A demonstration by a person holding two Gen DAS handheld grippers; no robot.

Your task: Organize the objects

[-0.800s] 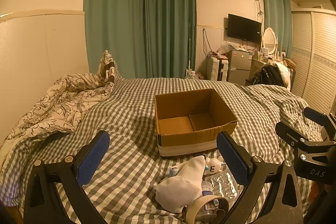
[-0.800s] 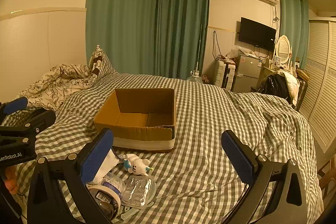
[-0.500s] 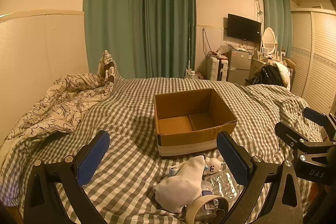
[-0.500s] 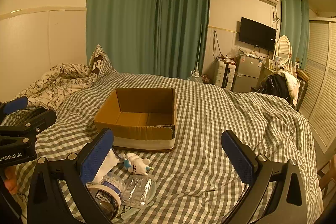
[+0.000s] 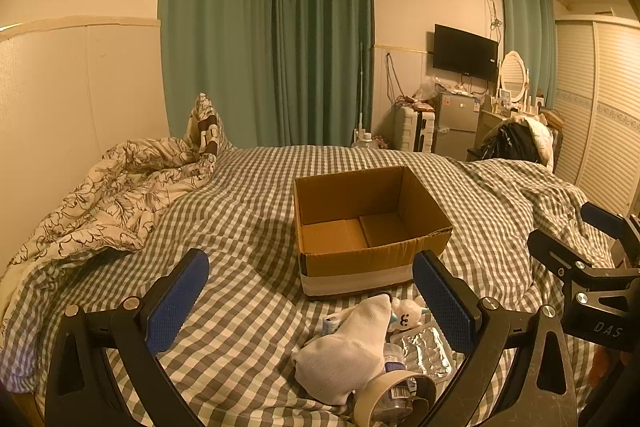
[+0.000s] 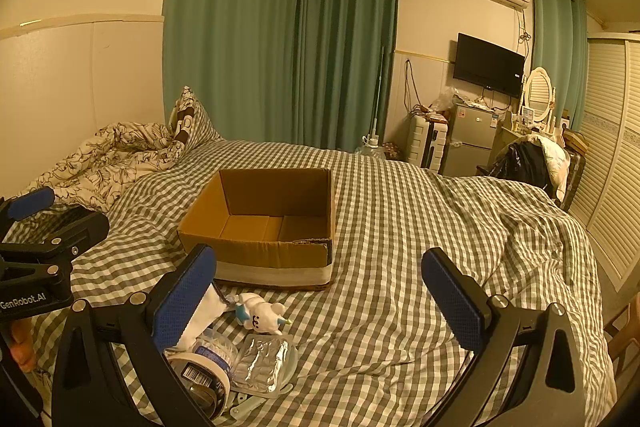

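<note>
Hovering wide open and empty, the left gripper (image 5: 310, 301) and right gripper (image 6: 320, 295) are facing a clutter pile just before the empty cardboard box (image 5: 370, 227). The white sock (image 5: 346, 347) is looking soft and light; pinching its bunched middle seems safest.

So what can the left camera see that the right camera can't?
Only the left wrist view shows the whole white sock and the right gripper from the side. Only the right wrist view shows the tape roll's barcode and the left gripper from the side. Both show the empty cardboard box, the small white toy and the foil pack.
</note>
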